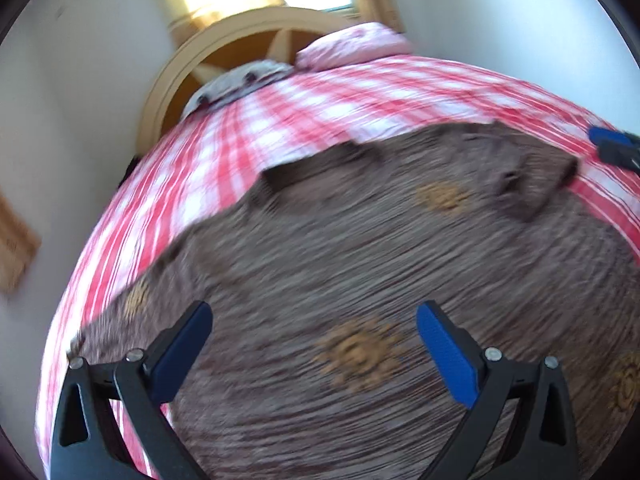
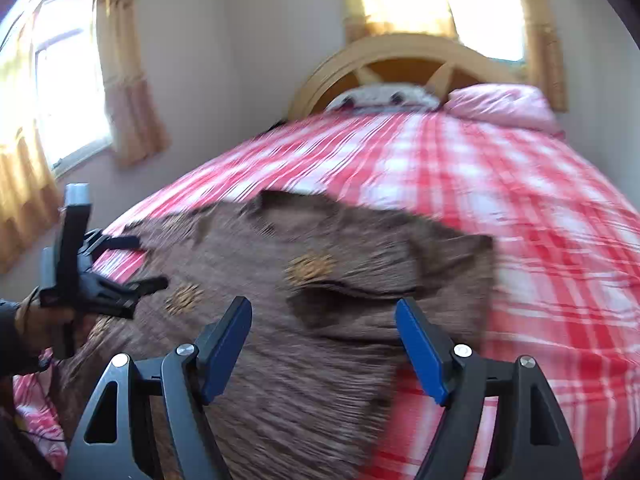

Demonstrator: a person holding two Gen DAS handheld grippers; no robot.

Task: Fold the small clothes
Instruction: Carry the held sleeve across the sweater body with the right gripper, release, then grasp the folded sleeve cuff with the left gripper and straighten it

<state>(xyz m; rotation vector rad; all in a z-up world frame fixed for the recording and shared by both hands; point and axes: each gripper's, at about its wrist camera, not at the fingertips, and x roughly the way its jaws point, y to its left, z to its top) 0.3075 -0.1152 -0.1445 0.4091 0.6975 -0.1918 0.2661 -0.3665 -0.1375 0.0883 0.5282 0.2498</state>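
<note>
Nearest the lens lies the brown ribbed knit garment with tan sun-like motifs (image 1: pixel 360 264), spread almost flat and filling the lower part of both wrist views. It rests on the bed's red-and-white checked cover (image 2: pixel 500 184), toward the foot, with one edge already lapped over on itself on the right-hand side. Far behind it stand the arched pale wooden headboard (image 2: pixel 400 52) and a pink pillow (image 2: pixel 500 104).

The left gripper (image 1: pixel 314 344) hangs over the cloth with its blue-padded fingers wide apart and nothing between them; a person's hand (image 2: pixel 44 320) carries it at the garment's left edge. The right gripper (image 2: pixel 324 344) also stands with its jaws apart and empty, just above the garment's near right part.

The step in hand looks like choosing fresh grip points for the next fold. It would go best if each gripper pinched one layer close to a corner or hem, both at matching positions, then lifted together and laid the edge over evenly, keeping the knit taut enough that no wrinkle is trapped beneath.
</note>
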